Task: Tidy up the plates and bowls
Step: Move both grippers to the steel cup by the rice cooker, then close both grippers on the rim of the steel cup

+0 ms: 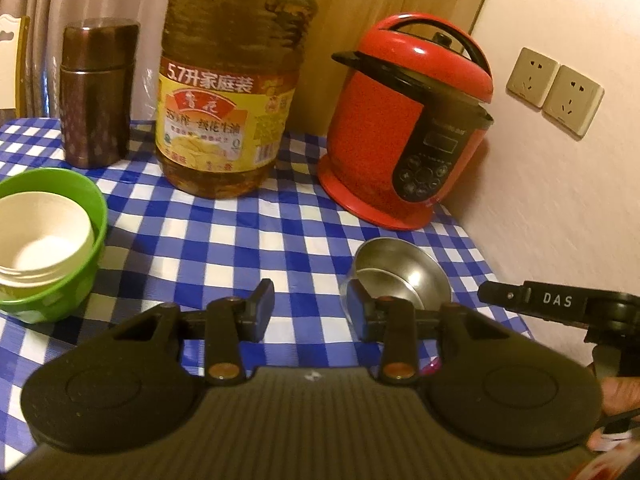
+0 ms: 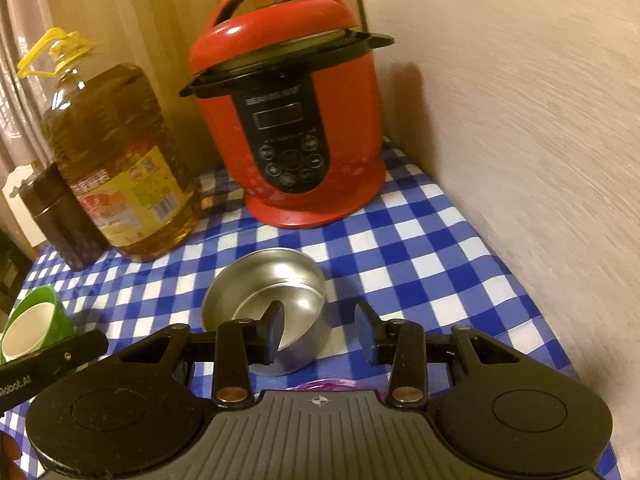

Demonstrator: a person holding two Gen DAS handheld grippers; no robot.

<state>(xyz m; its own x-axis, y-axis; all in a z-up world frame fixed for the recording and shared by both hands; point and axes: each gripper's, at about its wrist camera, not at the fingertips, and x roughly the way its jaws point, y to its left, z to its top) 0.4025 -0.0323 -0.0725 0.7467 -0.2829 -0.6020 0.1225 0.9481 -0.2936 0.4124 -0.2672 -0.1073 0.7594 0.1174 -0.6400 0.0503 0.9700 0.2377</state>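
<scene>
A small steel bowl [image 2: 266, 292] stands on the blue checked tablecloth [image 2: 420, 256]. My right gripper [image 2: 320, 334] is open, with its left finger [image 2: 274, 330] inside the bowl and its right finger outside the rim. The steel bowl also shows in the left wrist view [image 1: 404, 272], just past my open, empty left gripper [image 1: 310, 312]. A green bowl [image 1: 86, 216] with a white paper bowl [image 1: 40, 236] nested in it sits at the left, and shows in the right wrist view [image 2: 54, 314] too.
A red electric pressure cooker [image 2: 292, 120] stands at the back by the wall. A big bottle of cooking oil [image 1: 228, 88] and a brown flask [image 1: 96, 92] stand beside it. Wall sockets [image 1: 554, 90] are on the right. The table's right edge runs along the wall.
</scene>
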